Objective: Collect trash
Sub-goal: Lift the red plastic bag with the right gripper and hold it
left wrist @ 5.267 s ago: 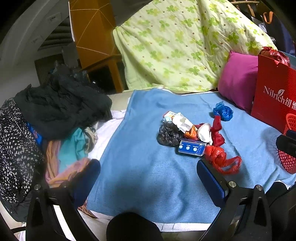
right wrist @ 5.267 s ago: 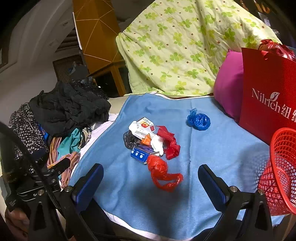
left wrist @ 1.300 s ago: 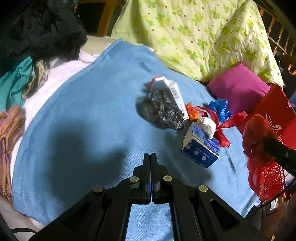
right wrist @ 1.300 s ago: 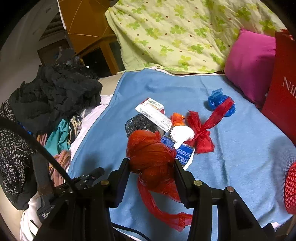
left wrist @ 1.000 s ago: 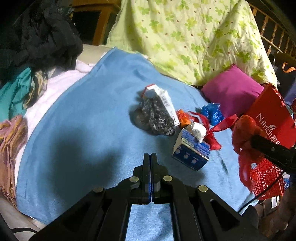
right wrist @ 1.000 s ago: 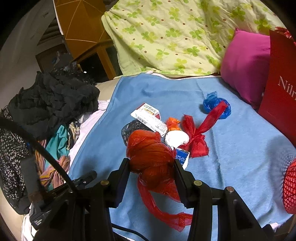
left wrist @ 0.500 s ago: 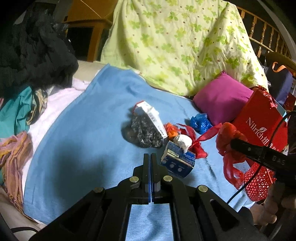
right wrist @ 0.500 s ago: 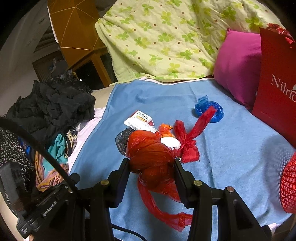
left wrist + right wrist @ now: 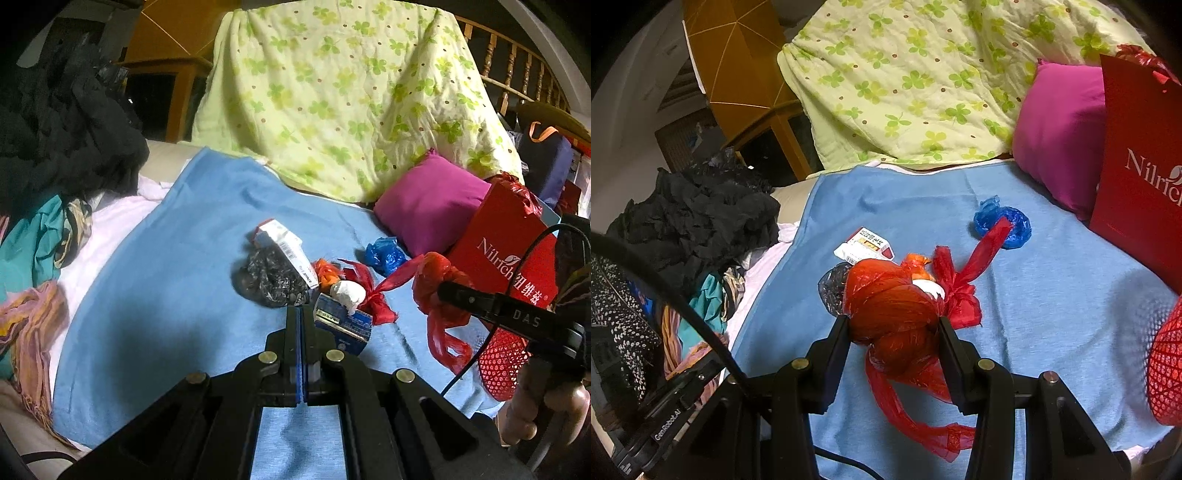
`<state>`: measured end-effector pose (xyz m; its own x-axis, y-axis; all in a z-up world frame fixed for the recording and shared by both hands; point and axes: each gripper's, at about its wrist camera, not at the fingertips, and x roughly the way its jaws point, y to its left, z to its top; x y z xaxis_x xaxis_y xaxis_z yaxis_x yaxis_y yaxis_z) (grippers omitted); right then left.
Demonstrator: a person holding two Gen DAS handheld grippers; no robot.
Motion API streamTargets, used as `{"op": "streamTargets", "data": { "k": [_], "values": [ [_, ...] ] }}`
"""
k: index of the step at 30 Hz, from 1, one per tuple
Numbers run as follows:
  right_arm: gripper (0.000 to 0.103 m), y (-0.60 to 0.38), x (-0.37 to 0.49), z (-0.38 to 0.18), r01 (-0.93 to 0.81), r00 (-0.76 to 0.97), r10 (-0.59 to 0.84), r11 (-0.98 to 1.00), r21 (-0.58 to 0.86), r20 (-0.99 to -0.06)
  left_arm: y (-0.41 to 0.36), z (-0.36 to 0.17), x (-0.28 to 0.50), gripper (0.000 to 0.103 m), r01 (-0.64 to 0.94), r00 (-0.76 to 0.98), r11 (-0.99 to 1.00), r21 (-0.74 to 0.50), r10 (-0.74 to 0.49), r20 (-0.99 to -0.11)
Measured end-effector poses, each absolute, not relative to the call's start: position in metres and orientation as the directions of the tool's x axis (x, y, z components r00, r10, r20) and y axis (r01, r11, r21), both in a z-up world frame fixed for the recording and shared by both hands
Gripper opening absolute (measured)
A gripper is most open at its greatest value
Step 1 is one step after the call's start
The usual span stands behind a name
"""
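While the right gripper [image 9: 892, 328] clamps the knotted red plastic bag [image 9: 890, 310] clear of the blue towel [image 9: 1052, 295] for the red mesh basket [image 9: 1167, 365] off to its right, the left gripper [image 9: 299, 314] sits fully closed and empty, remaining trash pile [image 9: 291, 273] just ahead of its tips.

Home bedroom, quilt [image 9: 347, 99], pillow [image 9: 428, 206], clothes [image 9: 701, 218]

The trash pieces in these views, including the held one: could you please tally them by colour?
Red: 2, the red bag in the right gripper and the red bag on the blanket
Blue: 2, bag and box
Black: 1
White: 2, carton and wad
Orange: 1
Total: 8
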<state>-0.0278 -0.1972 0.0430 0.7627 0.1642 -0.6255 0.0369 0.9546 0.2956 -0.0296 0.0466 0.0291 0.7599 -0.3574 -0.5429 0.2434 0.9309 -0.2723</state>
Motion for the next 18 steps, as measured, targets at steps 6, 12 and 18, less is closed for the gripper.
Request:
{"op": "streamTargets", "data": {
  "k": [6, 12, 18],
  "values": [
    [0.049, -0.198, -0.029, 0.045, 0.040, 0.767, 0.165, 0.952, 0.302, -0.620, 0.042, 0.032, -0.033, 0.000, 0.255, 0.761, 0.930, -0.264, -0.362, -0.538],
    [0.049, -0.203, -0.031, 0.046, 0.037, 0.774, 0.173, 0.948, 0.316, -0.609, 0.037, 0.037, -0.036, 0.000, 0.265, 0.763, 0.930, -0.254, -0.363, -0.535],
    [0.049, -0.216, -0.037, 0.048, 0.039, 0.785, 0.180, 0.940, 0.339, -0.592, 0.028, 0.040, -0.039, 0.000, 0.292, 0.751, 0.919, -0.266, -0.392, -0.531]
  ]
}}
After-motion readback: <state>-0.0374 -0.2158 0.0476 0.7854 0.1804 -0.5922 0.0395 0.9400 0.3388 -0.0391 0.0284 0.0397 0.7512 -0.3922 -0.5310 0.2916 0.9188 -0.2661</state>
